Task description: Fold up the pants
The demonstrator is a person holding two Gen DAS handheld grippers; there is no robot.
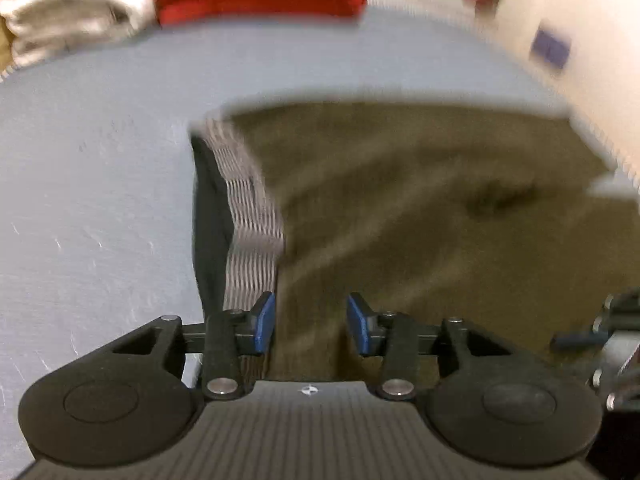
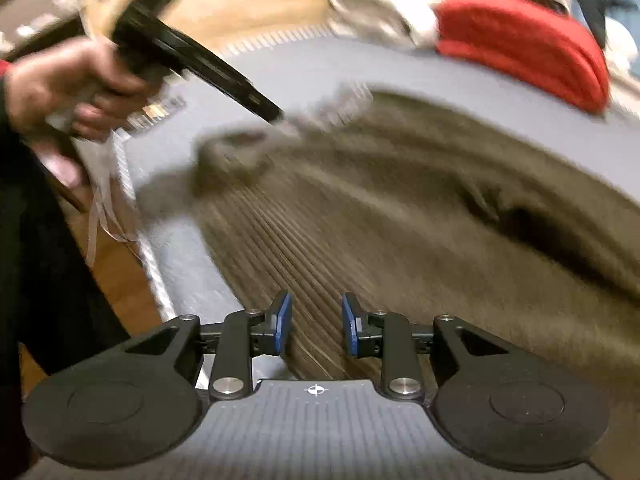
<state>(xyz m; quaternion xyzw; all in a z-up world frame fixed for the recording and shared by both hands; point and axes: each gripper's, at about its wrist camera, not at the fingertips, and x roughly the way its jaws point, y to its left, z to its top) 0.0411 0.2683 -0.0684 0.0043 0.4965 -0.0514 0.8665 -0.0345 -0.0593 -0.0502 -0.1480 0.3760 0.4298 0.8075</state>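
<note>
Olive-brown corduroy pants [image 1: 420, 200] spread flat on grey-blue table [image 1: 100, 180], patterned waistband lining turned up. Left gripper [image 1: 311, 322] and right gripper [image 2: 316, 322] narrowly parted over cloth, gripping nothing. Risk: pinching one layer only, dragging fold crooked.

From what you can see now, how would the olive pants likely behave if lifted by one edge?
The olive pants would probably flop and drape: the cloth already lies in soft wrinkles on the grey table. The ribbed fabric looks fairly thick, so it likely grips rather than slips.
</note>
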